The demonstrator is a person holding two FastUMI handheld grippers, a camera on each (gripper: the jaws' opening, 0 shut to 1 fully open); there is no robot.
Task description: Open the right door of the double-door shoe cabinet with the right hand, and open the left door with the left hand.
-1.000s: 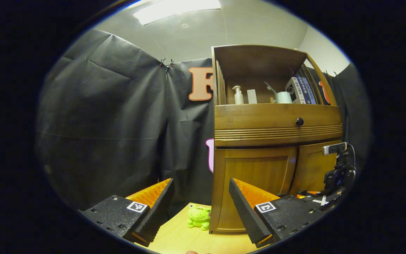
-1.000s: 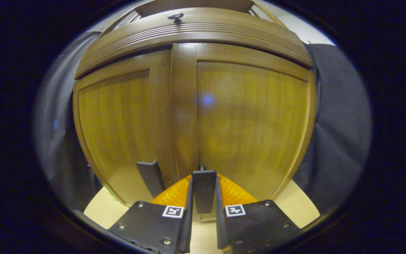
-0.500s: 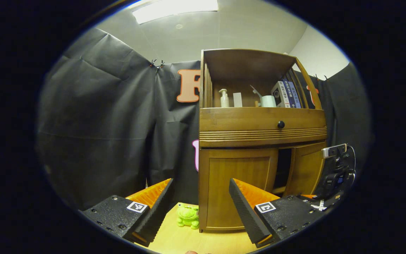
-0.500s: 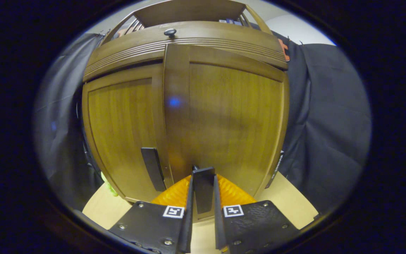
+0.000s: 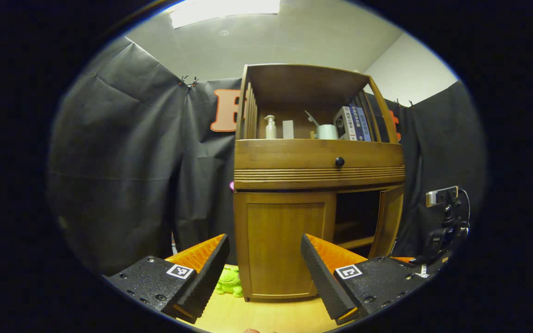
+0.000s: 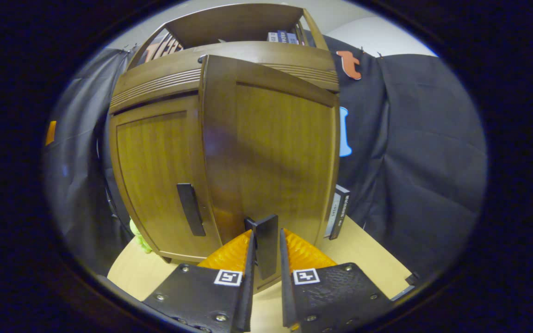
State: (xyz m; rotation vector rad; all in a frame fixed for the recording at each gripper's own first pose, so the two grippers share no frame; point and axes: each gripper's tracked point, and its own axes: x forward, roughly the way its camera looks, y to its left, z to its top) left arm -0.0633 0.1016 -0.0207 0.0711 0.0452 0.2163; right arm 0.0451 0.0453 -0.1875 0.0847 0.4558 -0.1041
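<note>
Clamped tight on the dark handle (image 6: pixel 267 244) of the right door (image 6: pixel 275 148): right gripper (image 6: pixel 265 259), both fingers pressing its flat bar. Spread wide and empty: left gripper (image 5: pixel 264 266), held back from the shoe cabinet (image 5: pixel 317 159) and facing the left door (image 5: pixel 285 245). Right door swung partway out, dark inside (image 5: pixel 356 215) and a shelf edge showing past it in the left gripper view. Left door shut flush, its own handle (image 6: pixel 190 209) untouched. Roughly halfway, by the look of it: right door nearly done, left door not yet started. Green toy frog (image 5: pixel 227 281) on the tabletop (image 5: pixel 266 317) by the cabinet's left corner, clear of the door's swing.
</note>
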